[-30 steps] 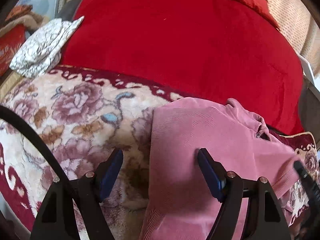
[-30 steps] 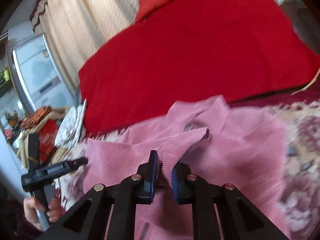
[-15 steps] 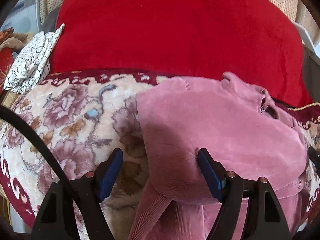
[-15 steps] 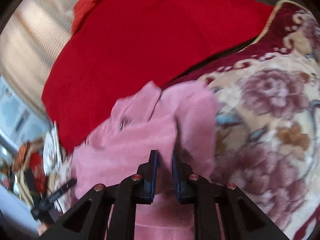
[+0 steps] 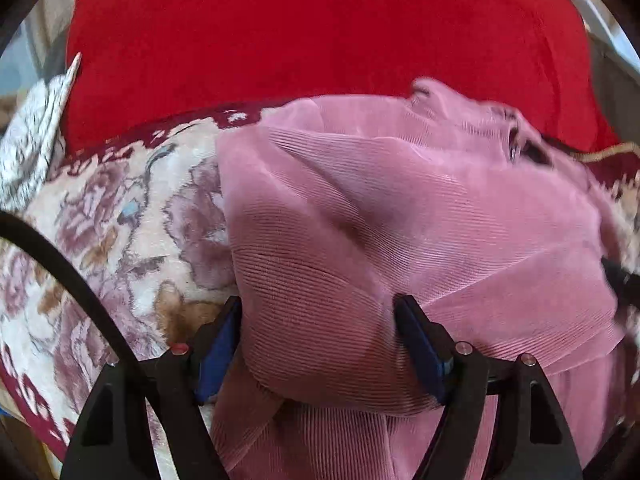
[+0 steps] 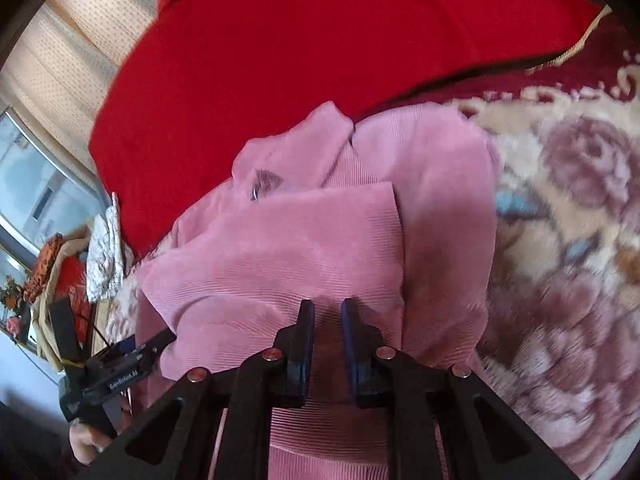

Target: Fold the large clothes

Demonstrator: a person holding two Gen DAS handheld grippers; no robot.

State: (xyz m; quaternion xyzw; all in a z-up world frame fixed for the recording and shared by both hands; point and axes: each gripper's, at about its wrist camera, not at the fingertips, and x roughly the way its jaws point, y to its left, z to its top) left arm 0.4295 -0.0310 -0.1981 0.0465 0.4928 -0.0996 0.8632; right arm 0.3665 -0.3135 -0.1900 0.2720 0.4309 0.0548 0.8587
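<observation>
A pink corduroy garment lies partly folded on a floral blanket. My left gripper is open, its blue pads astride the garment's near left fold. In the right wrist view the garment has its sleeve laid across the body. My right gripper is slightly parted, with a narrow gap and no cloth seen between the pads. The left gripper also shows at the garment's left edge there.
A large red quilt is bunched behind the garment. A white patterned cloth lies at far left. The floral blanket extends to the right of the garment. Curtains and cluttered items stand at left.
My right gripper carried the sleeve across the garment, laid it down and let it go. My left gripper moved in over the garment's left fold and stayed open.
</observation>
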